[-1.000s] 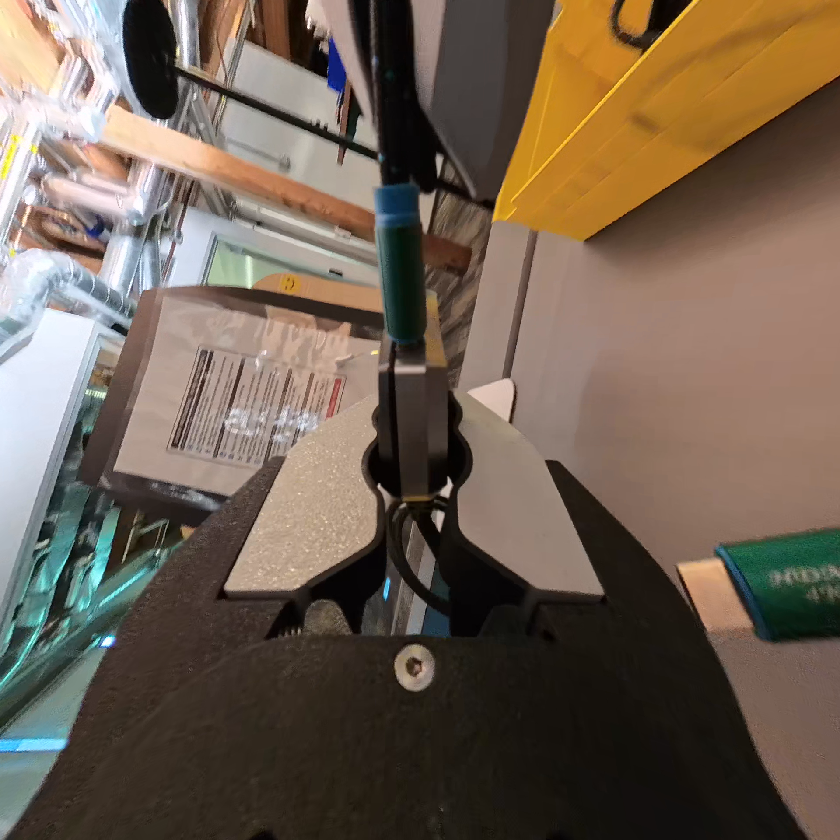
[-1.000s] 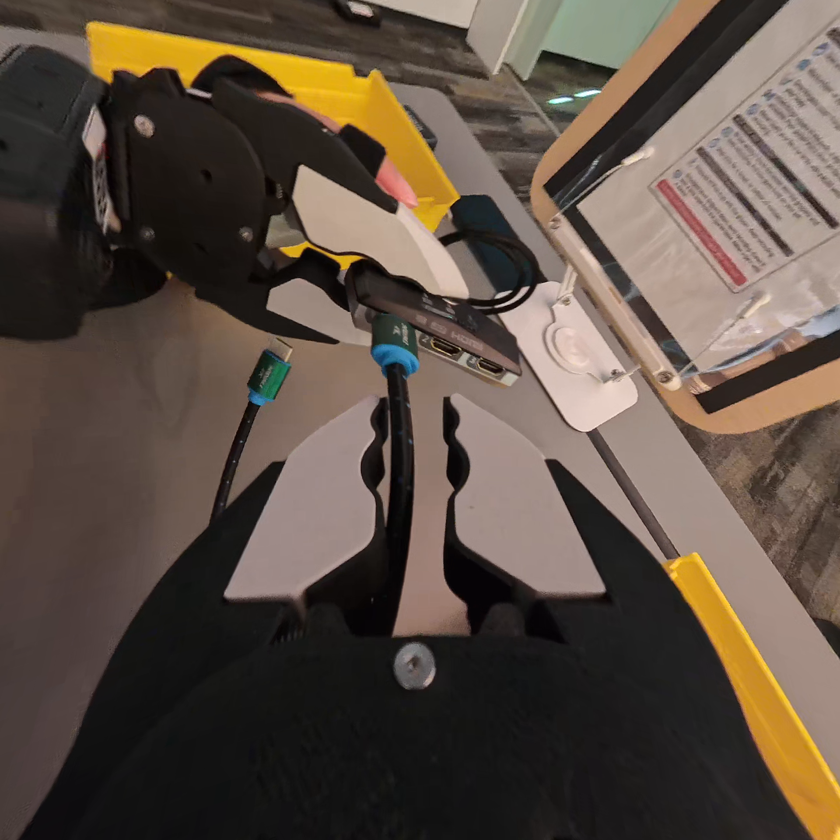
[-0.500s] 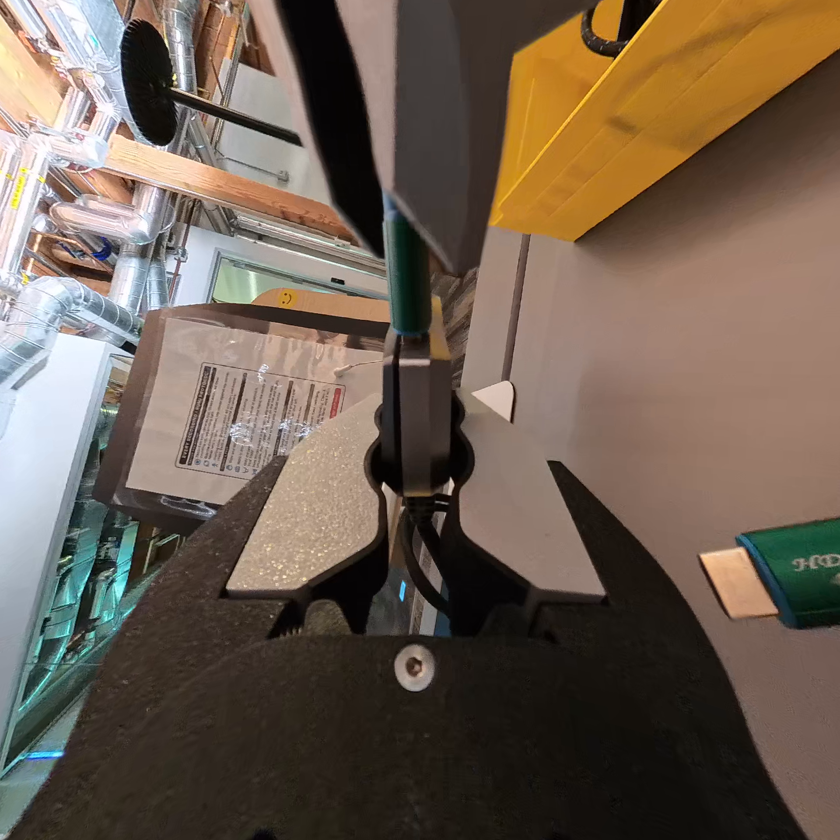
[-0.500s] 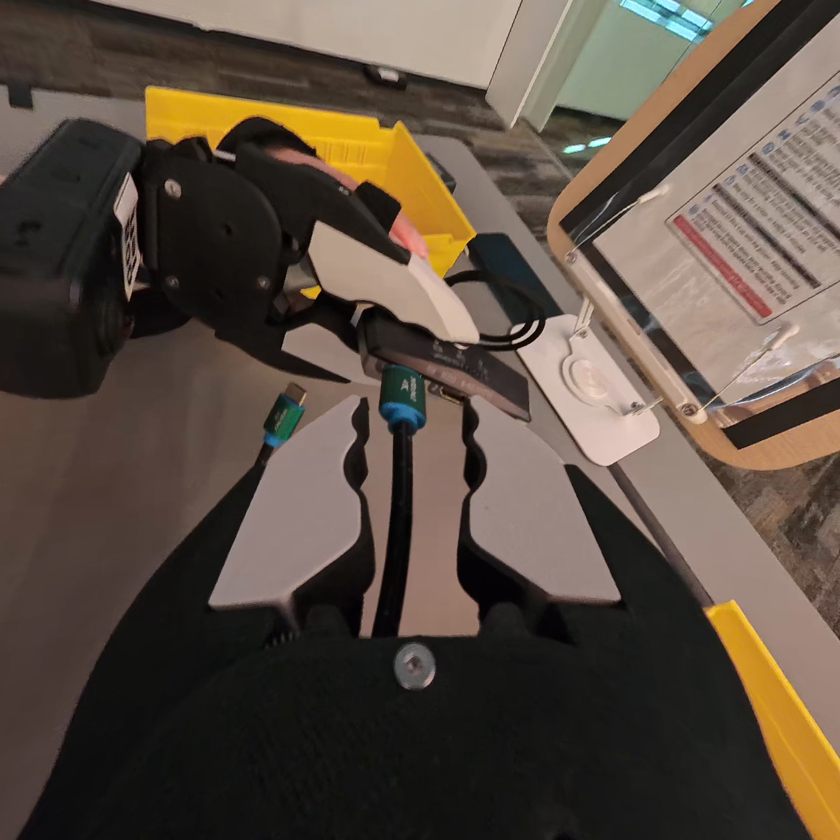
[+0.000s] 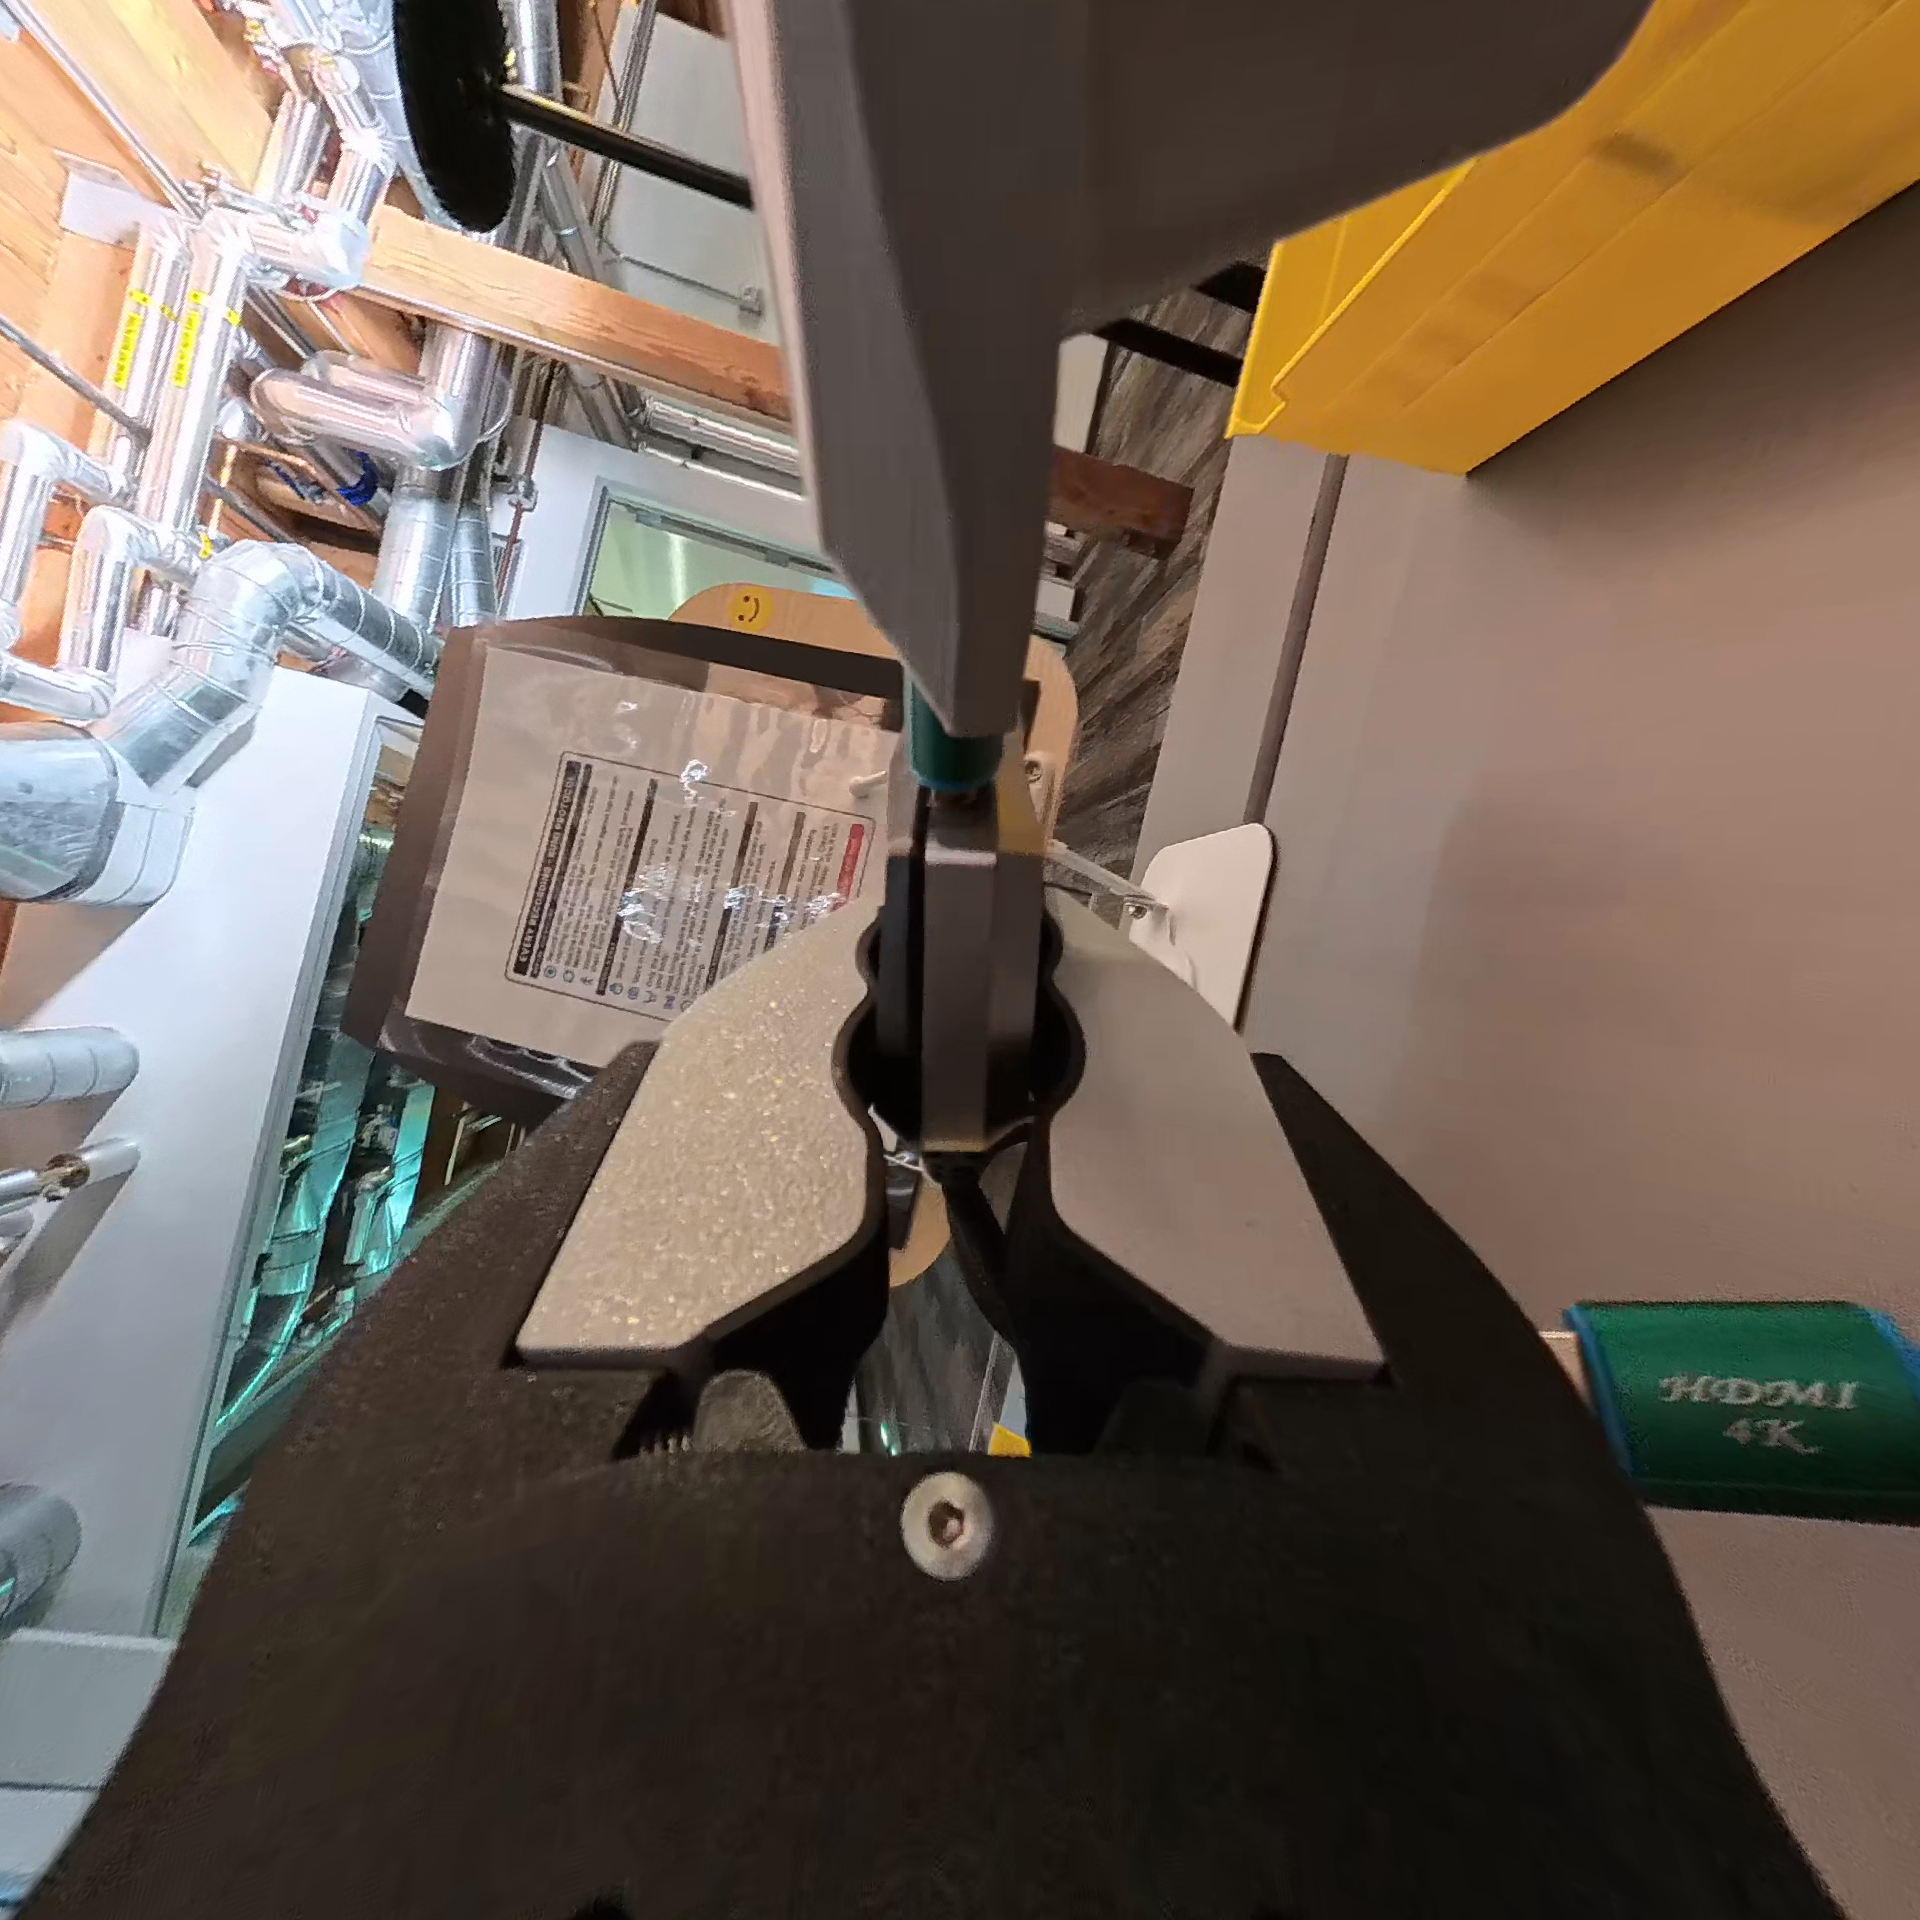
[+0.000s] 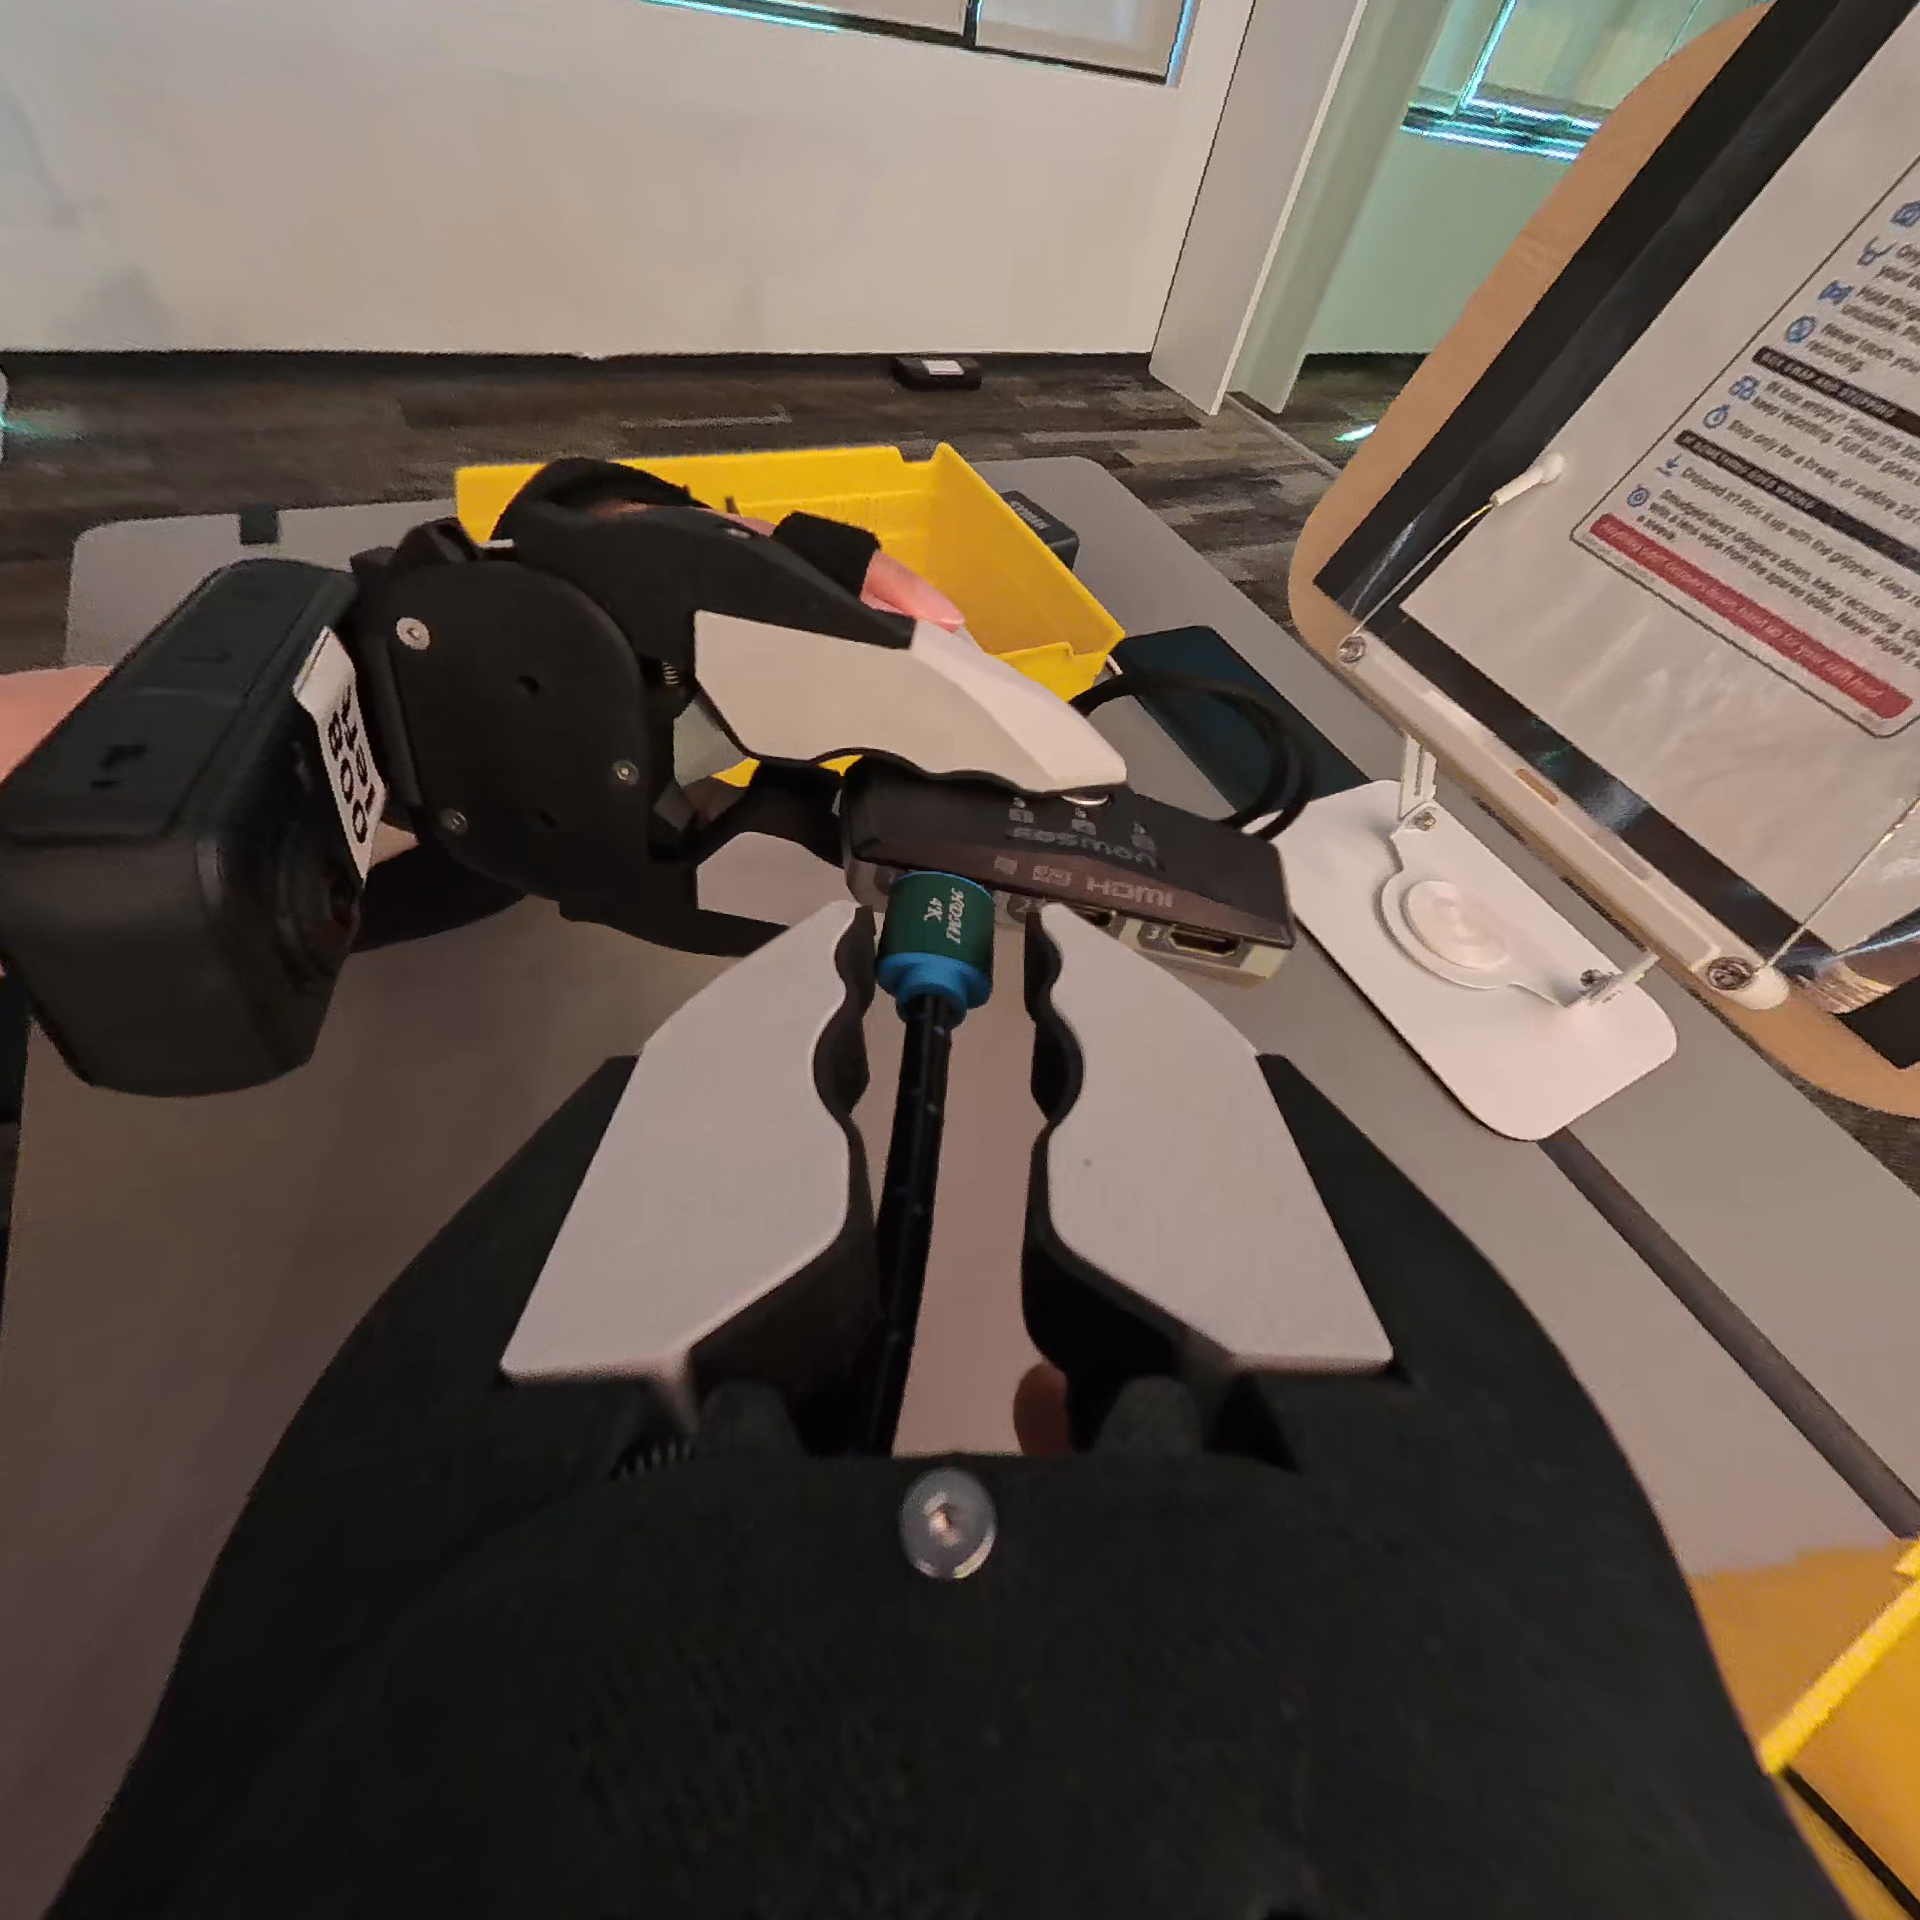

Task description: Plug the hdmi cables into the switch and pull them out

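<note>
left gripper (image 6: 935, 790) clamps the switch (image 6: 1081, 862) above the table (image 6: 312, 1195). 1 green plug (image 6: 935, 925) is seated; right gripper (image 6: 945, 935) straddles it, parted, gripping nothing. 2nd plug (image 5: 1756, 1403) lies loose, 2 ports empty; pulling out remains.

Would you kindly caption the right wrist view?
Left claw holds the switch; open right claw straddles a plugged-in green HDMI connector.

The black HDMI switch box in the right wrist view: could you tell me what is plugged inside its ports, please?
One green-shelled HDMI plug sits in the black HDMI switch box; one end port shows empty, the middle is hidden by the right claw.
</note>
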Tool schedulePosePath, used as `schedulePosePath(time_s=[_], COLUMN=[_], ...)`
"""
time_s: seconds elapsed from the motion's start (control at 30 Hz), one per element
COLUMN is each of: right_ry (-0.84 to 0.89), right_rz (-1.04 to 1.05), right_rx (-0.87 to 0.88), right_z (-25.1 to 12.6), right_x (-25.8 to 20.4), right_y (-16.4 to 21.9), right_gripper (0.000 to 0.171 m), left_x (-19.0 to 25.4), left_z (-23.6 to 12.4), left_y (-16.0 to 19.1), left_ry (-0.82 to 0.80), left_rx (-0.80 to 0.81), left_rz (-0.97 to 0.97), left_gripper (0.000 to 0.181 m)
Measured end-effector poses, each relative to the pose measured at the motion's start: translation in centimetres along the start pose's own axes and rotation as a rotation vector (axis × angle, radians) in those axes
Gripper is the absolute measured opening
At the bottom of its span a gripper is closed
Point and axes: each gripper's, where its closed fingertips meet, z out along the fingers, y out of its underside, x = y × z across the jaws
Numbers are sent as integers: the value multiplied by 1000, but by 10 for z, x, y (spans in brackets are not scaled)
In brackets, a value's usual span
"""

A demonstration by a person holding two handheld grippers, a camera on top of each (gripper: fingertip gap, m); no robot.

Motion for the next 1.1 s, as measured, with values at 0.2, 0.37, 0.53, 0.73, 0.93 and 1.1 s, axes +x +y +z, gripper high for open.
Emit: schedulePosePath(time_s=[0.2,0.37,0.53,0.73,0.93,1.1], right_ry=[14,24,96,95,79,113], right_rz=[9,-9,-77,-84,-146,-195], right_rx=[40,73,18,21,-24,-39], right_z=[4,6,2,-3,2,6], right_x=[2,0,5,1,-6,-5], right_y=[-3,-6,-5,-8,-2,0], right_gripper=[28,26,32,35,26,21], left_x=[-5,-8,-5,-9,-7,-4], left_z=[1,0,1,-3,-4,-2], left_y=[4,5,3,-4,-7,-5], left_ry=[-35,-46,-27,-34,-26,-37], left_rx=[-32,-56,-62,-48,-51,-23], left_rz=[-15,-20,-20,-35,-10,-5], left_gripper=[22,22,22,22,21,23])
